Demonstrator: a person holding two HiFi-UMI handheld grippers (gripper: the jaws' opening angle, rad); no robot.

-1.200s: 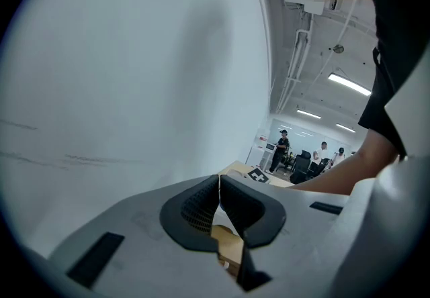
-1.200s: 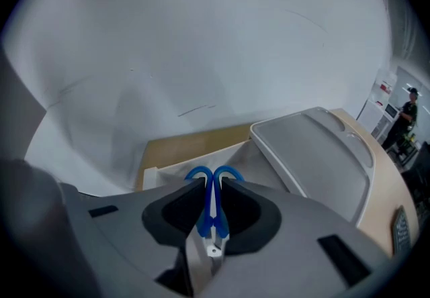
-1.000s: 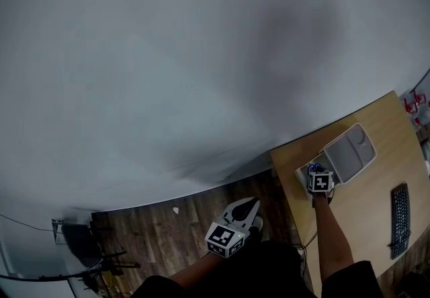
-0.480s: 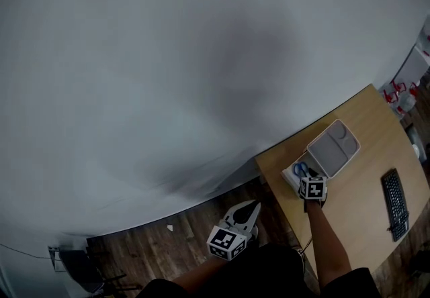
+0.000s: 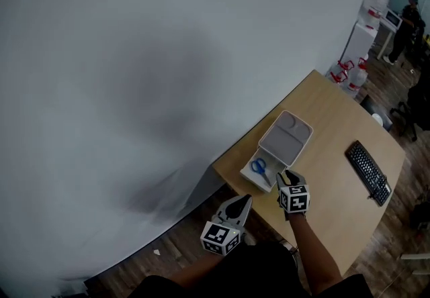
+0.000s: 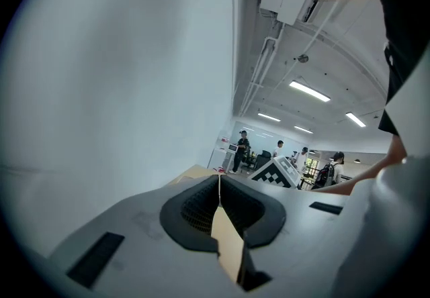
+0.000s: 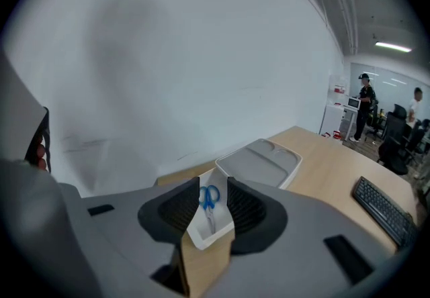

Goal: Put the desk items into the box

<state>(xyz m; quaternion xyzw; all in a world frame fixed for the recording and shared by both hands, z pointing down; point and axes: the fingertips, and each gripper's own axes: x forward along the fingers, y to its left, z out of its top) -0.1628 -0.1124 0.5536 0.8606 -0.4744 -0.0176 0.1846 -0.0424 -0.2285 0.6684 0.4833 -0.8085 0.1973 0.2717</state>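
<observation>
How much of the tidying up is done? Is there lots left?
One thing looks done: the blue scissors lie in the white box. Nothing is in hand: the right tongs have just been opening and hang empty above the box. The left tongs are shut and empty, off the desk. Left: the only other loose item I see is the keyboard, and the lid sits beside the box.

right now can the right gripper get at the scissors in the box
Likely yes: the right gripper, jaws just opened and empty, hangs close by the open box; the scissors lie uncovered inside, the lid off to one side.
</observation>
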